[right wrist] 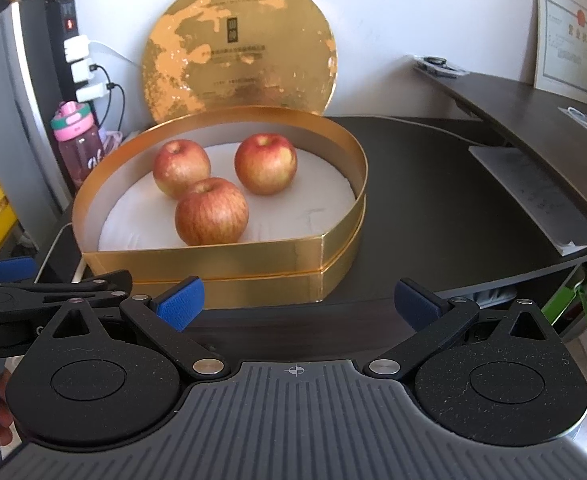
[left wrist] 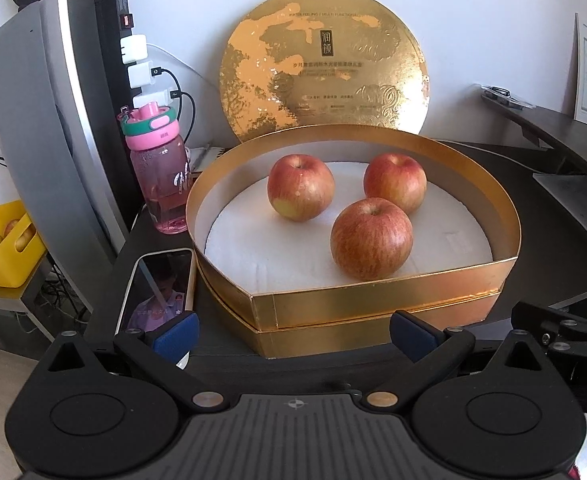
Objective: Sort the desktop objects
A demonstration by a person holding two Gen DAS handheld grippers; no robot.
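A round gold gift box (left wrist: pixel 373 304) (right wrist: pixel 253 256) stands open on the dark desk, lined with white padding. Three red apples lie in it: one at the front (left wrist: pixel 371 239) (right wrist: pixel 211 211), one at the back left (left wrist: pixel 300 187) (right wrist: pixel 181 168) and one at the back right (left wrist: pixel 395 182) (right wrist: pixel 265 164). Its gold lid (left wrist: pixel 325 68) (right wrist: pixel 239 44) leans upright against the wall behind. My left gripper (left wrist: pixel 293 336) is open in front of the box, nothing between its blue pads. My right gripper (right wrist: pixel 299 306) is open too, just short of the box's front wall and empty.
A phone (left wrist: pixel 159 288) with a lit screen lies left of the box. A pink water bottle (left wrist: pixel 159 168) (right wrist: pixel 78 144) stands behind it by a power strip (left wrist: pixel 127 40). A yellow bin (left wrist: pixel 3 244) sits on a lower table. Papers (right wrist: pixel 533 196) lie at the desk's right.
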